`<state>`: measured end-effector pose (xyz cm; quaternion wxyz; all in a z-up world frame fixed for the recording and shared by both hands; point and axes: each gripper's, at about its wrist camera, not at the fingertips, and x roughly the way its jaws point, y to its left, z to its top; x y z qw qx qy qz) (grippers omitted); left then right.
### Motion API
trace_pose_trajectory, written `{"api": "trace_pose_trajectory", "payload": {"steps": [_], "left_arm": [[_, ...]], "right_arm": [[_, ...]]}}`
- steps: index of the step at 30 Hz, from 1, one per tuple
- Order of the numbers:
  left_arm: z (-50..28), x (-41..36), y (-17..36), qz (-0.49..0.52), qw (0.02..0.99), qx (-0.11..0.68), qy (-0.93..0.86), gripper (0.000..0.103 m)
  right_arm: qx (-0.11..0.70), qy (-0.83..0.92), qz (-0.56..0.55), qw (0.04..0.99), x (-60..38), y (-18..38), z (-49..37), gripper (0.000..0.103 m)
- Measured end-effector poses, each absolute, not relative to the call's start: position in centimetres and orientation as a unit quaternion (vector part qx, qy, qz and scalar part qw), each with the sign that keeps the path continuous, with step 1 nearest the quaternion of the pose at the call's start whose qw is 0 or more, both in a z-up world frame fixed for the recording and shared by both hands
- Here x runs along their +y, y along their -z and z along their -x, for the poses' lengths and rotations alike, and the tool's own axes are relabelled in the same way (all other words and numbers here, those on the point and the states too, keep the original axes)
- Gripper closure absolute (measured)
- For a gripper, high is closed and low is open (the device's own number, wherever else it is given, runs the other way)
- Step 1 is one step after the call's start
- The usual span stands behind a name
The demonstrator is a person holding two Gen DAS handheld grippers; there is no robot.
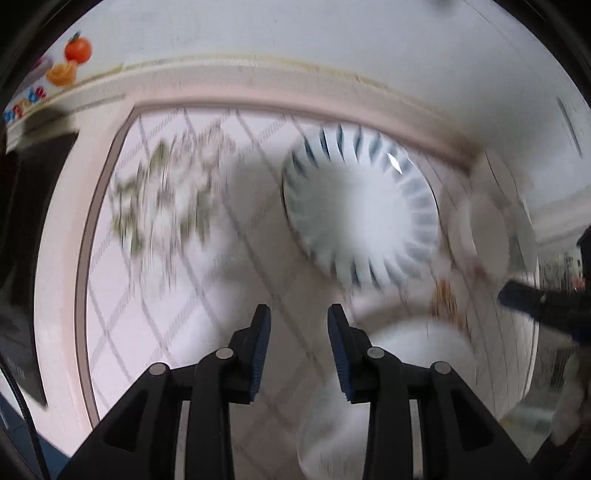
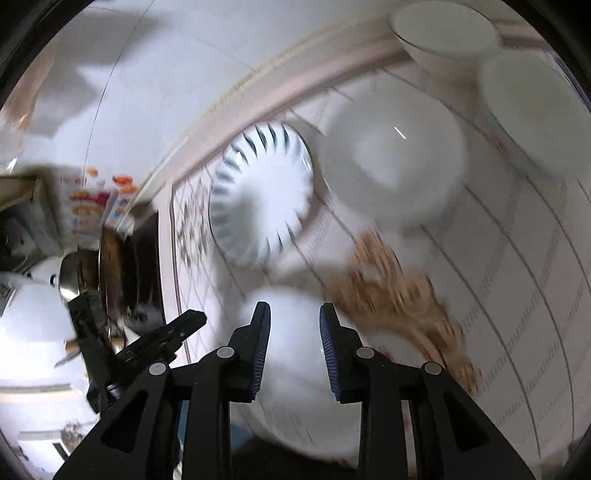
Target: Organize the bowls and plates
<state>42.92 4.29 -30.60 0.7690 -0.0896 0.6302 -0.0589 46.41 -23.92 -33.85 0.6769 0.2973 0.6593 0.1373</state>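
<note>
Both views are motion-blurred. A white plate with blue rim stripes (image 1: 360,206) (image 2: 260,195) lies on the patterned tablecloth (image 1: 166,280). A plain white plate (image 2: 391,158) lies beside it, and a white dish (image 2: 291,354) (image 1: 391,369) lies nearest me. White bowls (image 2: 443,29) (image 2: 535,110) stand at the far right; white dishes (image 1: 491,225) also show at the right of the left wrist view. My left gripper (image 1: 299,314) is open and empty above the cloth. My right gripper (image 2: 293,314) is open and empty above the near dish.
The table's pink edge (image 1: 258,85) meets a white wall. A printed carton with oranges (image 1: 59,70) stands at the far left. The other gripper (image 2: 162,336) (image 1: 535,302) shows in each view. Dark kitchenware (image 2: 122,266) stands left of the table.
</note>
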Motion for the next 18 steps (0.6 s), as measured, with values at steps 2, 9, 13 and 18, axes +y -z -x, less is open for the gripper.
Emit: {"api": "trace_pose_trajectory", "payload": {"steps": [2,9,13,18], "left_arm": [[-46.2,4.5,31.5,0.087,0.769,0.632,0.05,0.073],[-52.4,4.8,35.2,0.057,0.753,0.652,0.066,0.073],[-53.7,4.4,36.6,0.049,0.744,0.66,0.085,0.075],[-53.9,3.5,36.4,0.022,0.76,0.643,0.088,0.086]], "right_arm": [[0.659,-0.122,-0.297,0.68,-22.7,34.8,-48.7,0.073],[0.672,-0.075,-0.3,0.673,-19.9,38.9,-52.6,0.073],[0.671,-0.05,-0.301,0.676,-19.3,40.5,-53.6,0.073],[0.657,-0.022,-0.263,0.707,-17.9,40.6,-54.1,0.089]]}}
